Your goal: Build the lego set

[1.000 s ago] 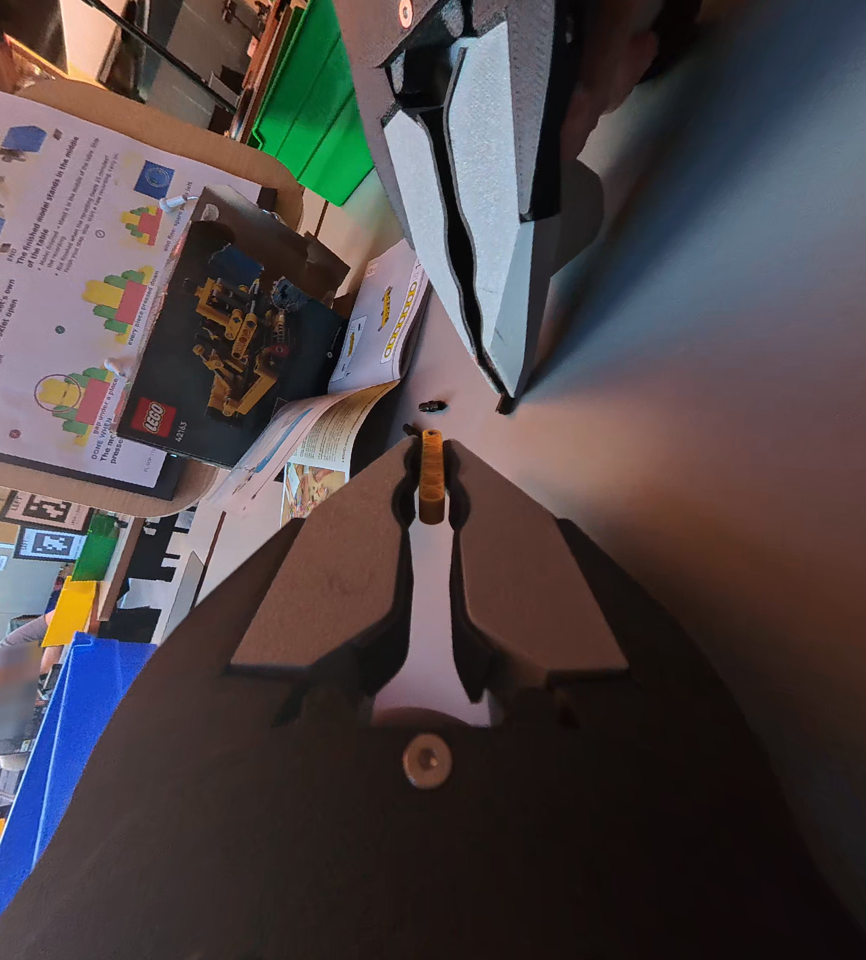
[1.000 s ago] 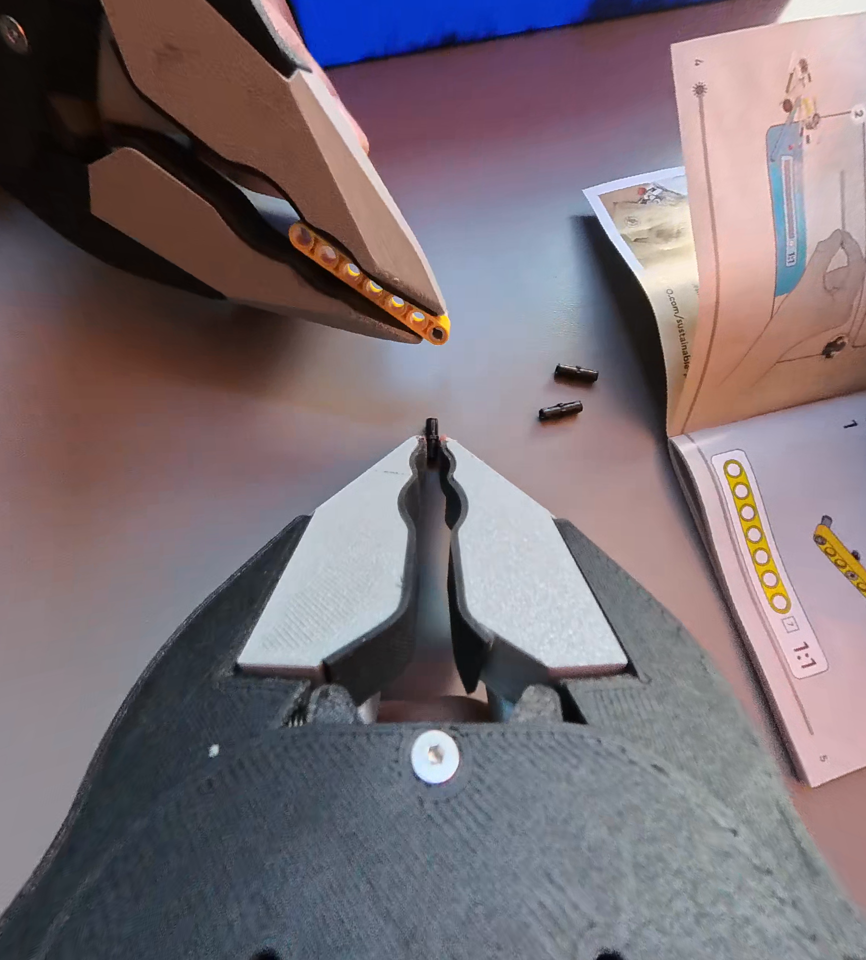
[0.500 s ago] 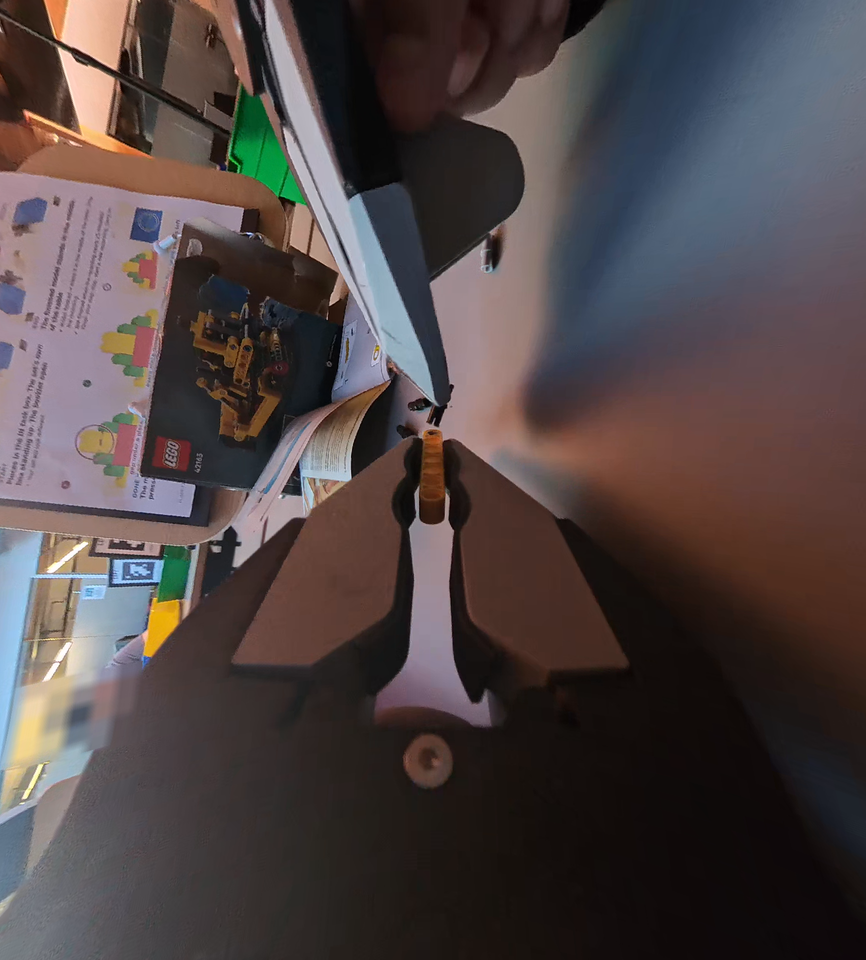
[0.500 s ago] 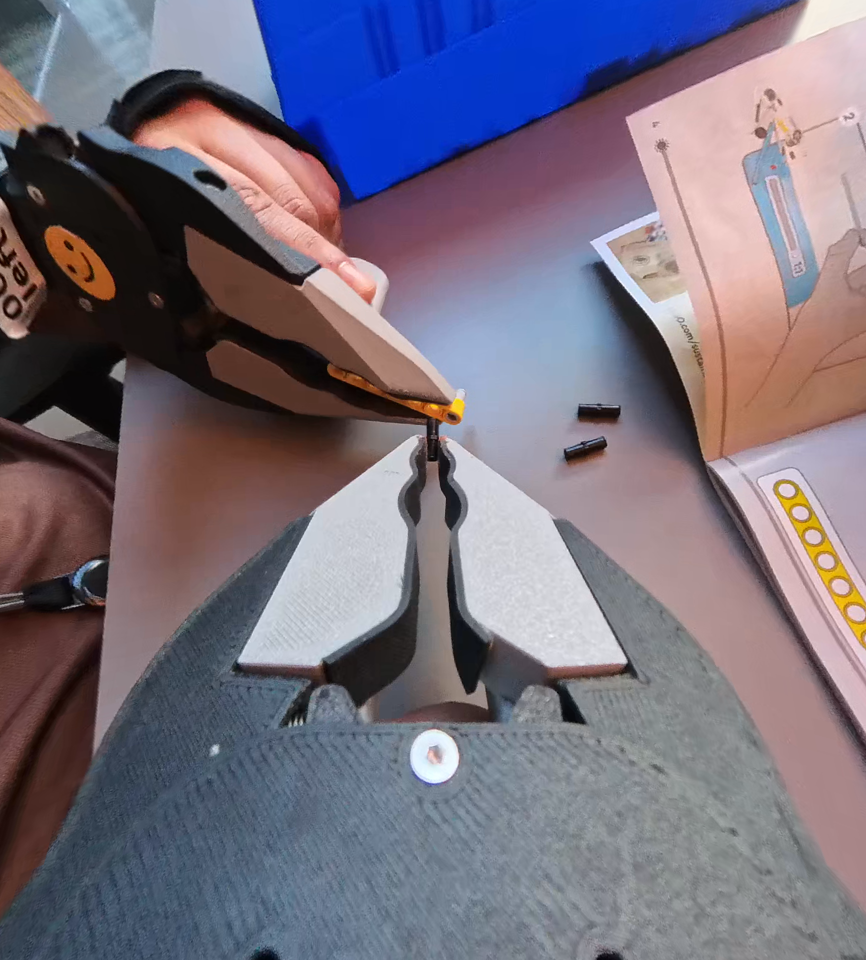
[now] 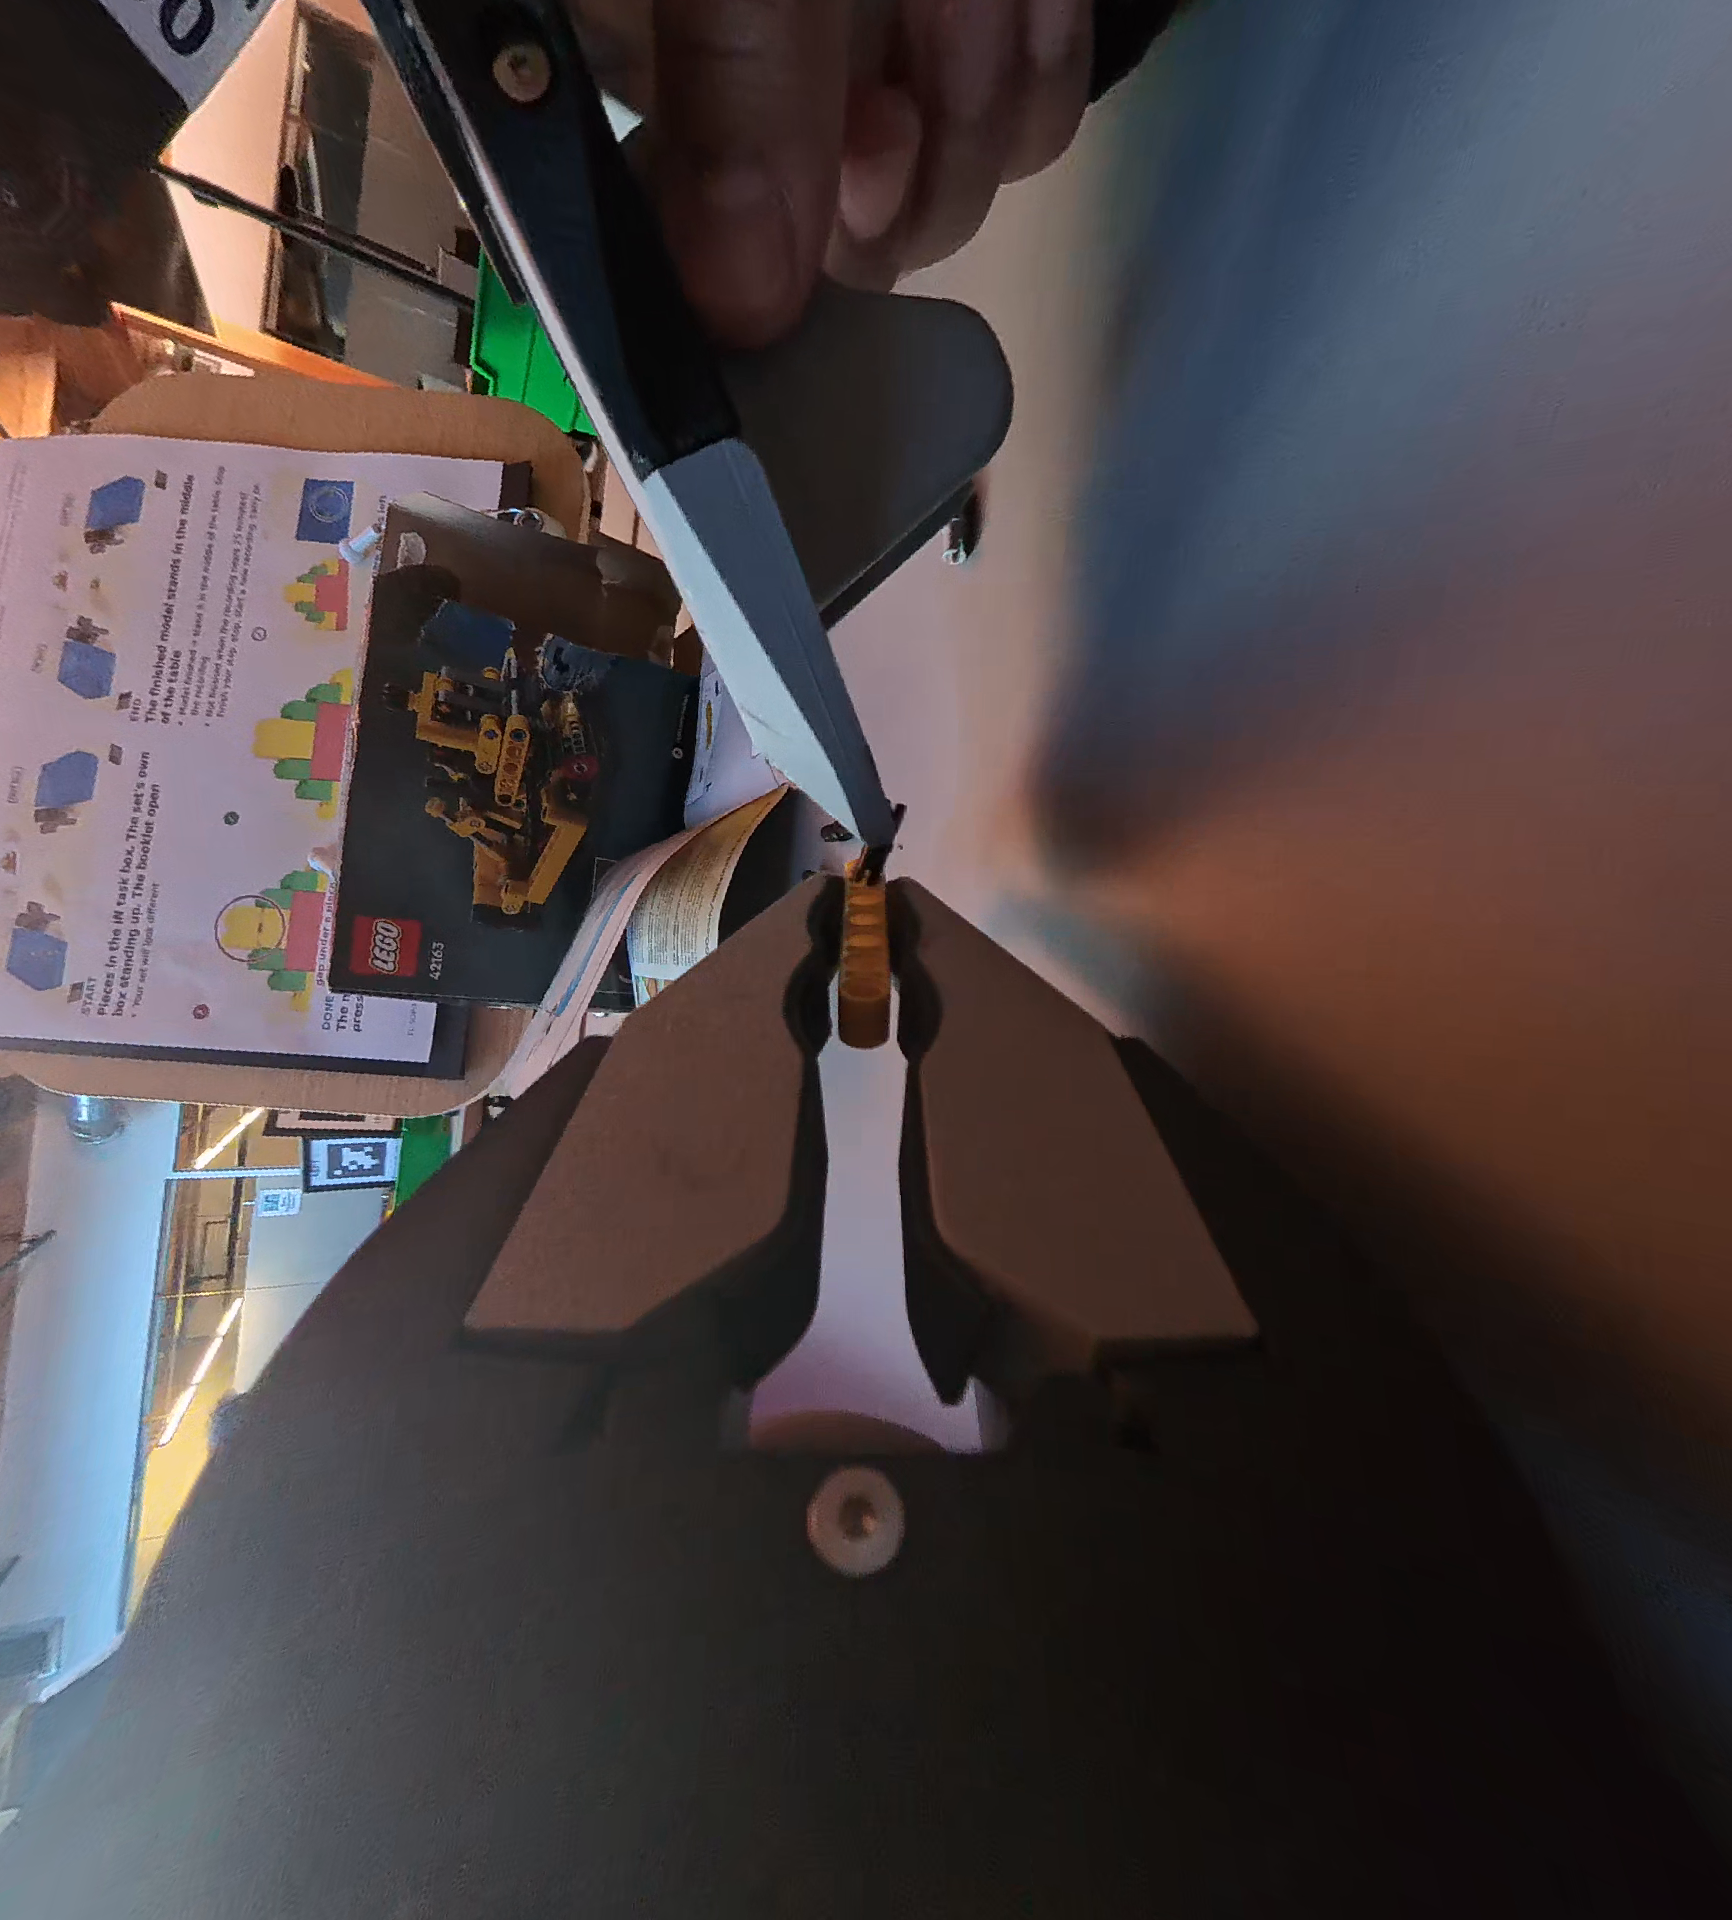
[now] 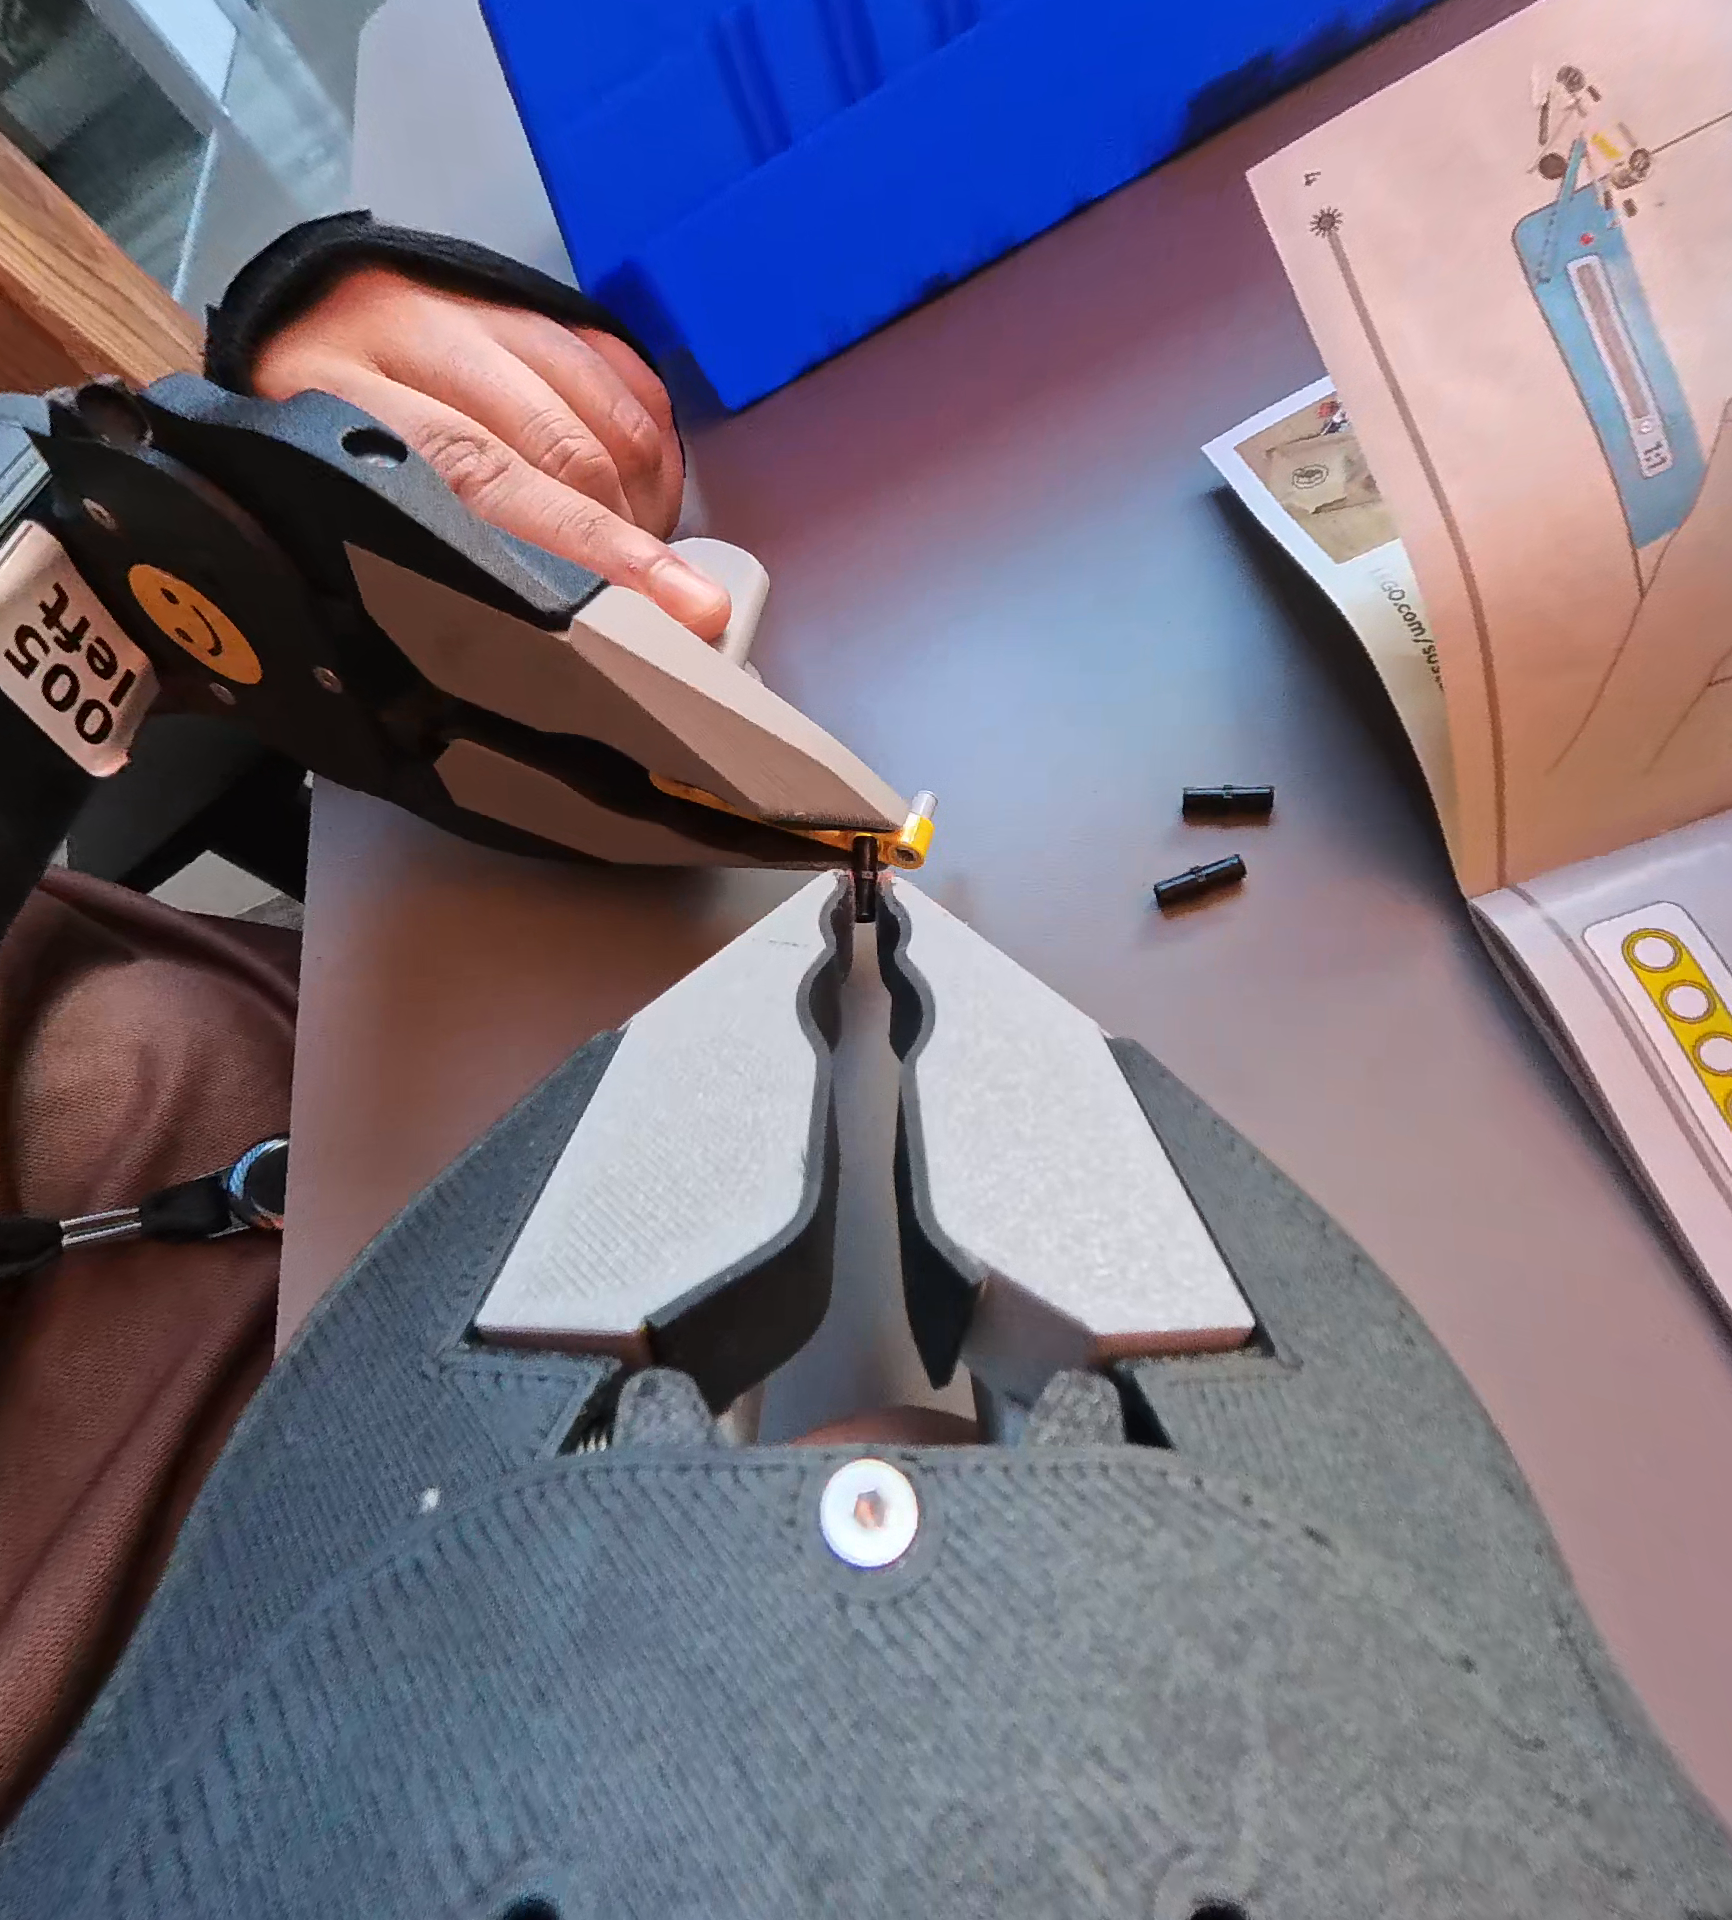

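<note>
My left gripper (image 5: 864, 914) is shut on a yellow beam with holes (image 5: 864, 961), held edge-on above the table. In the right wrist view the same gripper (image 6: 872, 826) comes in from the left with the beam's end (image 6: 912, 837) sticking out. My right gripper (image 6: 864, 896) is shut on a small black pin (image 6: 864, 878), which points up and touches the underside of the beam near its end hole. In the left wrist view the right gripper (image 5: 872, 821) reaches down from the top to the beam's tip.
Two loose black pins (image 6: 1226, 802) (image 6: 1200, 881) lie on the dark table (image 6: 1049, 644) to the right. An open instruction booklet (image 6: 1620, 520) lies farther right, a blue bin (image 6: 841, 156) at the back. The set's box (image 5: 498, 790) and a printed sheet (image 5: 114, 748) stand beyond. Less than 4 cm separates the two grippers' tips.
The two grippers have closed in on each other. The black pin, a gap away from the beam one second ago, now meets the beam's end. Both grippers stay shut.
</note>
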Motion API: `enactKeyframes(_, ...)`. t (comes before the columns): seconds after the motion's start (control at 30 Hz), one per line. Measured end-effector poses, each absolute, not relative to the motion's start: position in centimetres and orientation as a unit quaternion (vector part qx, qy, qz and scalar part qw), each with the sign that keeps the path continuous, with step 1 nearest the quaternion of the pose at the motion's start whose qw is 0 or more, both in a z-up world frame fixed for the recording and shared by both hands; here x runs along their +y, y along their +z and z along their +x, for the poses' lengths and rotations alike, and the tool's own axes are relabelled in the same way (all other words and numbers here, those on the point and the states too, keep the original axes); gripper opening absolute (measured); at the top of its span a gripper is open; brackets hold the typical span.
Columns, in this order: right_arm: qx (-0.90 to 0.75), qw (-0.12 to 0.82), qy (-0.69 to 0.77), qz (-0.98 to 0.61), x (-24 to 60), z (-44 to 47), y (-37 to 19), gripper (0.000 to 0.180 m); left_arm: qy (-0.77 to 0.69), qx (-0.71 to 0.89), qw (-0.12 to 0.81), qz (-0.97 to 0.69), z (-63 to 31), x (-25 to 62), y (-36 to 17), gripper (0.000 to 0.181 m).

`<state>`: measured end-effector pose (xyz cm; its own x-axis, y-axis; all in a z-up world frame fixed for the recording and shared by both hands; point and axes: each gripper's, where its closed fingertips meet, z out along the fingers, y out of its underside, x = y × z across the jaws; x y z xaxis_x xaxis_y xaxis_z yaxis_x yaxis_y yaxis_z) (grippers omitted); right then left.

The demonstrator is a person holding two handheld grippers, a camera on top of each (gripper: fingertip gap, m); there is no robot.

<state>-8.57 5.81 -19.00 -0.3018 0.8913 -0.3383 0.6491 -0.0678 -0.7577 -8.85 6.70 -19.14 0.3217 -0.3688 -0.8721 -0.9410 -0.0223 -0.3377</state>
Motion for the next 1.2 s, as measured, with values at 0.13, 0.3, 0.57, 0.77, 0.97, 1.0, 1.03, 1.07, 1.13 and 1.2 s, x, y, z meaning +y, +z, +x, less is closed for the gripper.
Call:
enactKeyframes(0.13, -0.666, 0.121, 0.453, -0.580, 5.7, -8.5, -19.1, 0.001, 0.295, 0.506, 0.484, -0.650, -8.8, 6.6, -19.2, 0.005)
enactKeyframes(0.3, -0.653, 0.104, 0.458, -0.594, 5.7, -8.7, -19.2, 0.001, 0.285, 0.502, 0.482, -0.659, -8.9, 6.6, -19.4, 0.006)
enactKeyframes(0.57, -0.650, 0.086, 0.448, -0.608, 5.4, -8.7, -20.2, 0.000, 0.277, 0.511, 0.459, -0.672, -8.9, 6.3, -20.5, 0.005)
enactKeyframes(0.77, -0.643, 0.070, 0.454, -0.613, 5.2, -8.8, -20.4, 0.000, 0.285, 0.519, 0.455, -0.665, -9.1, 6.2, -20.5, 0.006)
enactKeyframes(0.97, -0.637, 0.069, 0.460, -0.615, 5.2, -9.0, -20.3, 0.000, 0.296, 0.526, 0.449, -0.659, -9.2, 6.2, -20.5, 0.005)
enactKeyframes(1.0, -0.636, 0.070, 0.461, -0.615, 5.2, -9.0, -20.2, 0.000, 0.297, 0.525, 0.449, -0.659, -9.2, 6.2, -20.5, 0.005)
enactKeyframes(1.03, -0.634, 0.072, 0.463, -0.615, 5.3, -9.1, -20.1, 0.000, 0.296, 0.524, 0.449, -0.660, -9.3, 6.2, -20.5, 0.005)
enactKeyframes(1.07, -0.633, 0.073, 0.463, -0.616, 5.3, -9.1, -20.1, 0.000, 0.295, 0.523, 0.449, -0.662, -9.3, 6.2, -20.5, 0.005)
enactKeyframes(1.13, -0.634, 0.080, 0.459, -0.617, 5.3, -9.2, -20.2, 0.000, 0.298, 0.520, 0.448, -0.664, -9.4, 6.3, -20.5, 0.005)
enactKeyframes(1.2, -0.642, 0.090, 0.446, -0.617, 5.2, -9.3, -20.4, 0.000, 0.290, 0.513, 0.450, -0.671, -9.5, 6.3, -20.5, 0.005)
